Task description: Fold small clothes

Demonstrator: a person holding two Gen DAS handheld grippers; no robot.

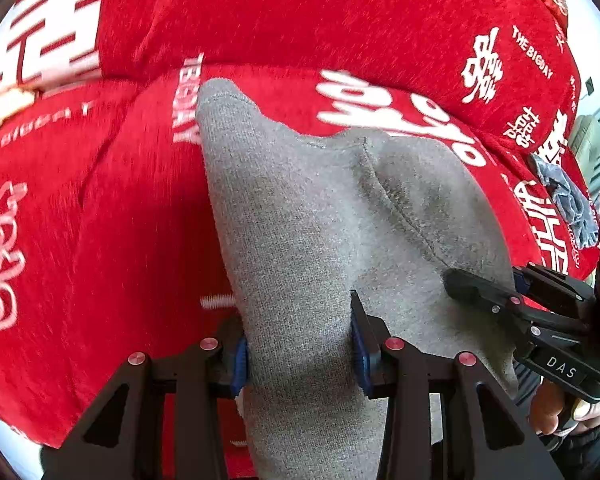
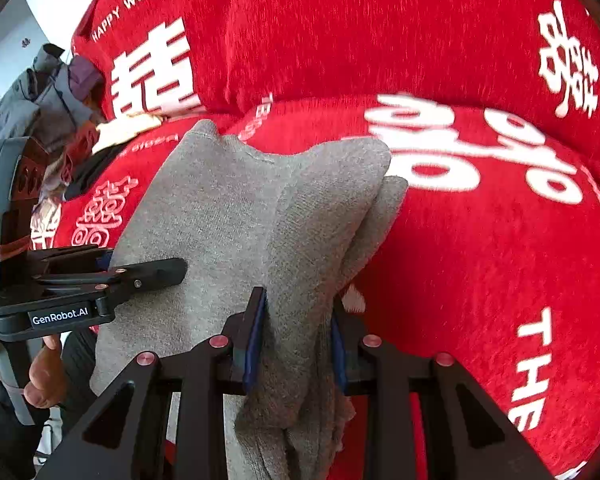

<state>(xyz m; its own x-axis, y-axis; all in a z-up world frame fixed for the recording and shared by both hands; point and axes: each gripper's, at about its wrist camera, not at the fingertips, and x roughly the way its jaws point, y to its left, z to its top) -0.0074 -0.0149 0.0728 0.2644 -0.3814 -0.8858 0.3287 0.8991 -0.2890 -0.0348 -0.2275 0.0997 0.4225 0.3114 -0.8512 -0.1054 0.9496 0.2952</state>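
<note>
A small grey knitted garment point(image 1: 332, 216) hung stretched between the two grippers above a red plush cover with white lettering point(image 1: 100, 208). The left gripper point(image 1: 300, 354) pinched its near left edge between blue pads; the right gripper point(image 2: 296, 354) clamped the bunched near right edge point(image 2: 300, 240).

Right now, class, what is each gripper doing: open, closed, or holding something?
Left gripper: closed on the grey garment.
Right gripper: closed on the same grey garment, at a bunched edge.
</note>
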